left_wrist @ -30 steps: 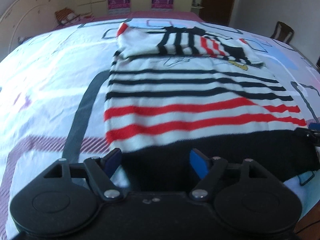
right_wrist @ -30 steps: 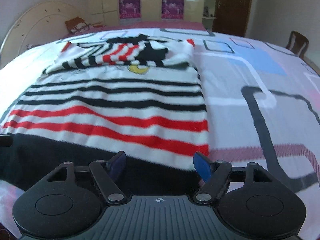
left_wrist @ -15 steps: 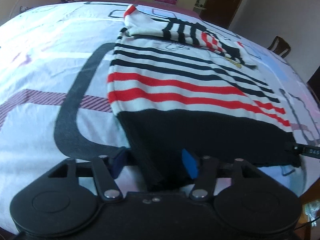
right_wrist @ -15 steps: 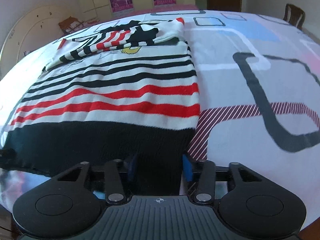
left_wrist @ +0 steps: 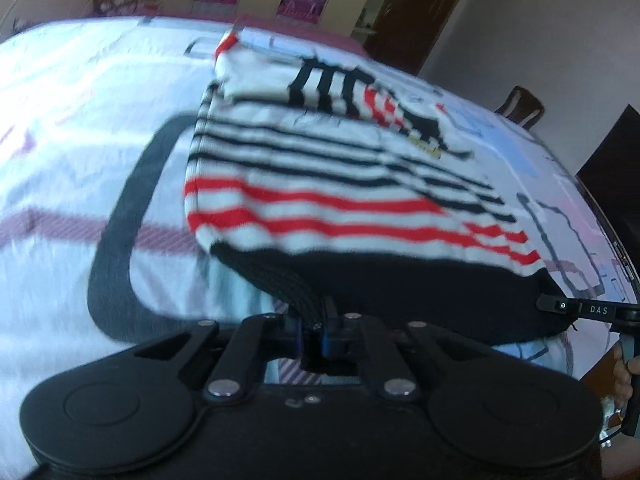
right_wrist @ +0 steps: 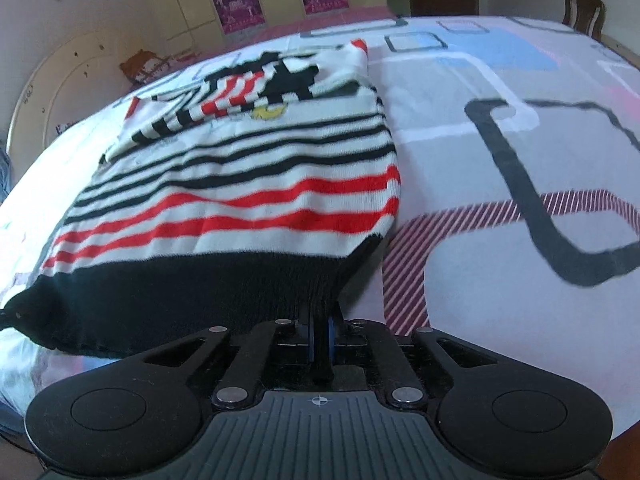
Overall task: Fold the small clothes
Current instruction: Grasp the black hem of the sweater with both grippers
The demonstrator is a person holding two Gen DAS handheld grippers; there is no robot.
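A small striped sweater (left_wrist: 320, 184) lies on the bed, white with black and red stripes and a black hem band; its sleeves are folded across the far end. My left gripper (left_wrist: 314, 330) is shut on the hem's left corner and holds it lifted off the bed. My right gripper (right_wrist: 319, 336) is shut on the hem's right corner (right_wrist: 320, 292), also lifted. The sweater (right_wrist: 240, 184) shows in the right wrist view too. The right gripper's tip (left_wrist: 560, 306) appears at the right edge of the left wrist view.
The bed sheet (right_wrist: 500, 168) is white with grey, blue and maroon rectangles. A curved headboard (right_wrist: 52, 92) is far left, wardrobes with pink posters (right_wrist: 240, 4) stand behind, and a wooden chair (right_wrist: 582, 12) is far right.
Both grippers went from open around the black hem to shut on its corners. The hem now rises off the bed, and the near part of the sweater lifts with it.
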